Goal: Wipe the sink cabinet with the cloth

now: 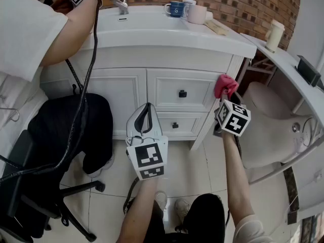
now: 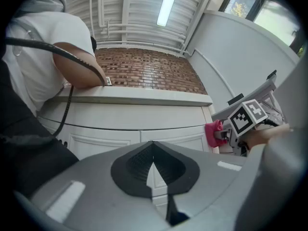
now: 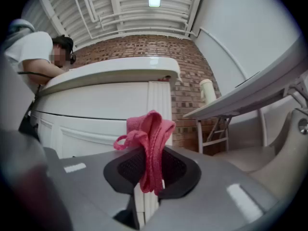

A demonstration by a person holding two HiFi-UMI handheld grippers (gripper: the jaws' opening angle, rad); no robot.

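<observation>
The white sink cabinet [image 1: 167, 87] with black-knobbed drawers stands in front of me. My right gripper [image 1: 226, 94] is shut on a bunched pink cloth [image 1: 223, 83], held up close to the cabinet's right corner post [image 1: 218, 103]; I cannot tell if they touch. In the right gripper view the cloth [image 3: 150, 141] hangs pinched between the jaws, with the post [image 3: 159, 105] right behind it. My left gripper [image 1: 145, 119] is shut and holds nothing, low before the drawers. In the left gripper view its jaws [image 2: 153, 163] meet at the tip, and the cloth [image 2: 212, 133] shows at right.
A second person in a white shirt [image 1: 23, 32] leans on the countertop at left, trailing a black cable [image 1: 86, 90]. A black office chair [image 1: 48, 186] stands below. Mugs [image 1: 176, 8] and a faucet [image 1: 120, 4] sit on top. A white curved fixture [image 1: 276, 128] crowds the right.
</observation>
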